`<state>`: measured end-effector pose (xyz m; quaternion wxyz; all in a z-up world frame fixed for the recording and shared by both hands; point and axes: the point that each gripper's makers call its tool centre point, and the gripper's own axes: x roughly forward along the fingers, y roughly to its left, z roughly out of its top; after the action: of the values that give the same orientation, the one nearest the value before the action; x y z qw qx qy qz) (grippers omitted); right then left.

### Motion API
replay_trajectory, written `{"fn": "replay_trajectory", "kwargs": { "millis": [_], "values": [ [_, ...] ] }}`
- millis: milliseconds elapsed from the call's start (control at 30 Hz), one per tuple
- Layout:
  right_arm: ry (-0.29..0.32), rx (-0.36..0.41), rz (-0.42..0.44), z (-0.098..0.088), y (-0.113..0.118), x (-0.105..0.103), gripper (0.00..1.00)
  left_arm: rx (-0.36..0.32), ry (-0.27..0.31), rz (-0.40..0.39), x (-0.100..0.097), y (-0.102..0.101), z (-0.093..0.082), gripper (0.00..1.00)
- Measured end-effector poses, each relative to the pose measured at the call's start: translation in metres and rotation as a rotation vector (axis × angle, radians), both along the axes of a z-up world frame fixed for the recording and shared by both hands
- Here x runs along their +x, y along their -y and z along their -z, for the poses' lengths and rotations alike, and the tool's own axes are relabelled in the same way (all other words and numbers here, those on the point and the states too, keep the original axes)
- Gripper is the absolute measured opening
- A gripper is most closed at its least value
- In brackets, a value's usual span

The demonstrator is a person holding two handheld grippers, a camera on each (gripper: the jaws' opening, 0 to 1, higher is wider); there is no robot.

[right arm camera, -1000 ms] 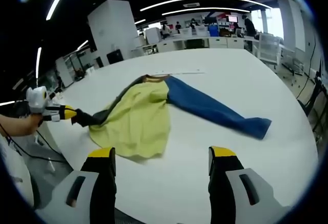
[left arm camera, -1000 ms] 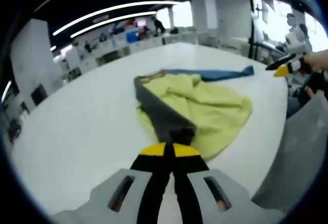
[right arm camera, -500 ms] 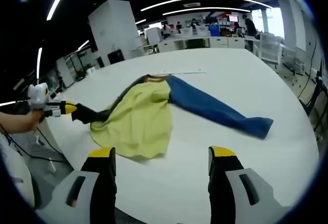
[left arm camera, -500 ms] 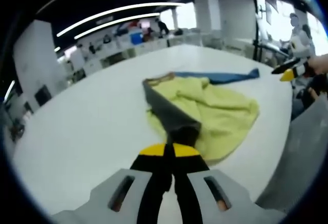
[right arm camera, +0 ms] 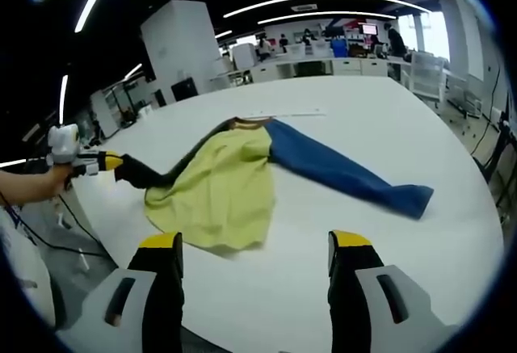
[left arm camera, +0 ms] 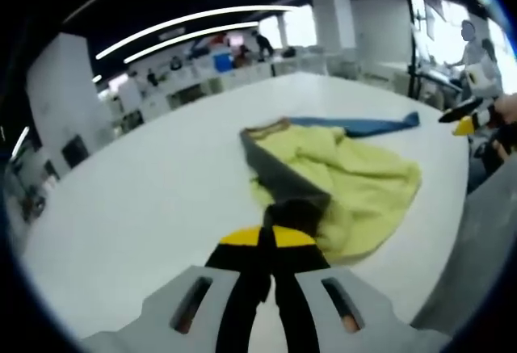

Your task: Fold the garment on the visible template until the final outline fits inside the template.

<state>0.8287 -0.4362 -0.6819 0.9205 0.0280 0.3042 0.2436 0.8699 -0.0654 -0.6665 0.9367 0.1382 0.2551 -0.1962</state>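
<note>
My white table [right arm camera: 388, 127] carries one garment [right arm camera: 234, 183]: yellow body, blue sleeve [right arm camera: 347, 175] spread flat, dark sleeve raised

Right gripper [right arm camera: 254, 268] with black jaws, yellow tips, spread wide apart over the near edge of the white desk [right arm camera: 404, 127], holding nothing. Garment [right arm camera: 242, 175] lies mid-desk: crumpled yellow-green fabric body, long blue sleeve [right arm camera: 347, 177] stretched flat toward the right edge, dark grey sleeve [right arm camera: 157, 177] pulled out to the left edge. Left gripper [right arm camera: 109, 161] comes in from the left, held by a hand [right arm camera: 32, 183], jaws closed on that grey sleeve's end.
</note>
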Motion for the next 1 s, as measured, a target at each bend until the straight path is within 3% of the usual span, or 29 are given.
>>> {"fn": "replay_trajectory", "kwargs": {
  "millis": [1000],
  "values": [
    [-0.017, 0.001, 0.002, 0.004, 0.0, -0.007, 0.73, -0.007, 0.023, -0.1, 0.023, -0.049, -0.018, 0.0]
  ]
}}
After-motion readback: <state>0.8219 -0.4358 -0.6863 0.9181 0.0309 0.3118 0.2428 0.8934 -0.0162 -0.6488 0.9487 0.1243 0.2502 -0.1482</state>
